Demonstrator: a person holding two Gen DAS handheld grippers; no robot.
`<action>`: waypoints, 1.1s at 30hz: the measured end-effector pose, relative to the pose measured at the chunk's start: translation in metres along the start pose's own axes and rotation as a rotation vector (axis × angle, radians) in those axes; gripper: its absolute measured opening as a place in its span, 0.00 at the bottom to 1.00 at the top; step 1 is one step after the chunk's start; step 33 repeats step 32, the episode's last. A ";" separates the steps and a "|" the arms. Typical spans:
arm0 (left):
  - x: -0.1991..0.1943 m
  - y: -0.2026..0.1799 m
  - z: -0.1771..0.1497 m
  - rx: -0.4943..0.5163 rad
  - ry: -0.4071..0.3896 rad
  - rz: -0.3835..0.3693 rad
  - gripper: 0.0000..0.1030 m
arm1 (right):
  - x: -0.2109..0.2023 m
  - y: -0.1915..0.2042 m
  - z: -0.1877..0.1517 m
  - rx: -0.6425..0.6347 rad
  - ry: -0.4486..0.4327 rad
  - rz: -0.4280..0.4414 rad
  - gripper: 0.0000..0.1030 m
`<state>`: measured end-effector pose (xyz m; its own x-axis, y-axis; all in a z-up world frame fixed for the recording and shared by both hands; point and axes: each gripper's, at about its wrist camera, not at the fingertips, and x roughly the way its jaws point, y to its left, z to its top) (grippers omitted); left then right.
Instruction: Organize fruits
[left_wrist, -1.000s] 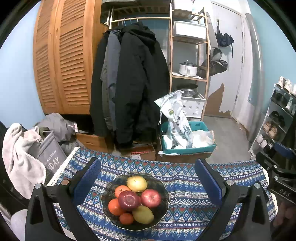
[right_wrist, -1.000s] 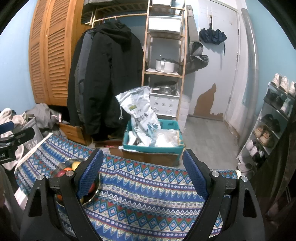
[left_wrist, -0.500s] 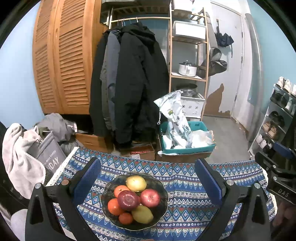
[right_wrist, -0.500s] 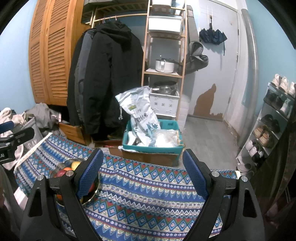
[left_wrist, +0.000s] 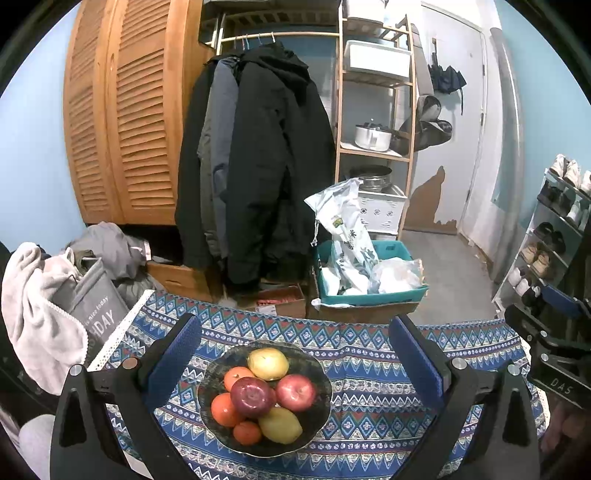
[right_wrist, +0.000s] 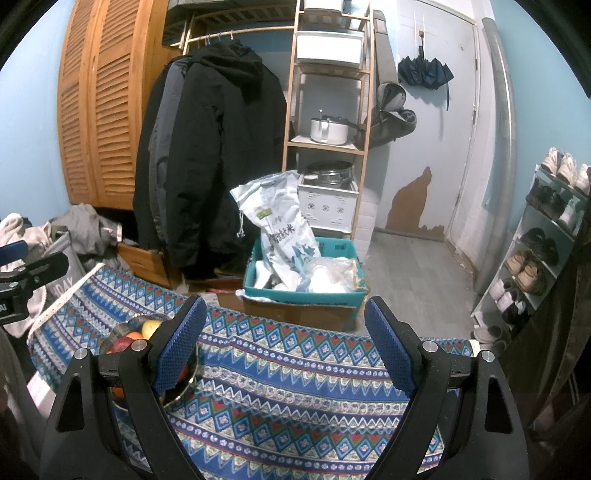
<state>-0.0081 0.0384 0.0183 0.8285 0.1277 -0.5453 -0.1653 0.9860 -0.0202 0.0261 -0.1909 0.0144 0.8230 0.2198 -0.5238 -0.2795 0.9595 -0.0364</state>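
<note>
A dark glass bowl (left_wrist: 317, 413) sits on the blue patterned tablecloth (left_wrist: 369, 387). It holds a dark red apple (left_wrist: 252, 396), a red apple (left_wrist: 295, 392), two yellow lemons (left_wrist: 267, 363), and three oranges (left_wrist: 225, 409). My left gripper (left_wrist: 295, 354) is open and empty, its jaws spread wide on either side of the bowl, above it. My right gripper (right_wrist: 284, 339) is open and empty over the cloth (right_wrist: 295, 387), to the right of the bowl (right_wrist: 122, 332), which its left finger partly hides.
Beyond the table's far edge stands a teal bin (left_wrist: 369, 291) with bags on a cardboard box, hanging coats (left_wrist: 258, 166), a wooden shelf (left_wrist: 373, 110) and a shoe rack (left_wrist: 550, 240). A grey bag and blankets (left_wrist: 55, 302) lie at the left.
The left wrist view has shifted very slightly; the bowl sits a touch lower left. Both grippers stay open and nearly still.
</note>
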 end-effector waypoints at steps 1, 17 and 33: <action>0.000 0.001 0.000 0.000 0.000 0.000 0.99 | 0.000 0.000 0.000 0.000 0.000 -0.001 0.84; 0.000 0.000 -0.001 -0.001 0.000 -0.003 0.99 | 0.000 0.001 0.001 -0.001 -0.001 -0.001 0.84; 0.000 -0.007 0.000 0.002 0.008 -0.009 0.99 | 0.000 0.000 0.001 -0.002 0.000 -0.001 0.84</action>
